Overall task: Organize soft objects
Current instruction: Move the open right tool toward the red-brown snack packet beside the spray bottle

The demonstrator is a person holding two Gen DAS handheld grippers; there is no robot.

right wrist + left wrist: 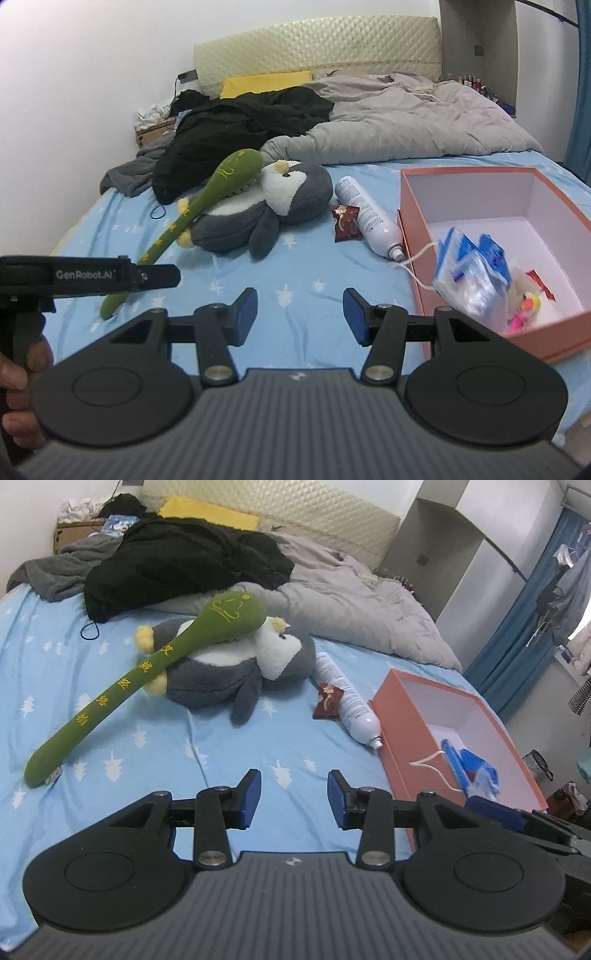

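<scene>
A grey and white penguin plush (236,672) (266,210) lies on the blue bed sheet. A long green plush spoon (147,672) (195,210) rests across it. An open pink box (399,716) (417,236) sits at the right and holds a blue and white tissue pack (476,771) (469,273). My left gripper (294,797) is open and empty above the sheet, near of the plush. My right gripper (300,315) is open and empty, left of the box.
A white spray bottle (347,698) (369,218) and a red snack packet (327,701) (345,223) lie between plush and box. Black clothes (177,561) (240,125), a grey duvet (351,602) (406,122) and a yellow pillow (207,511) fill the bed's far end.
</scene>
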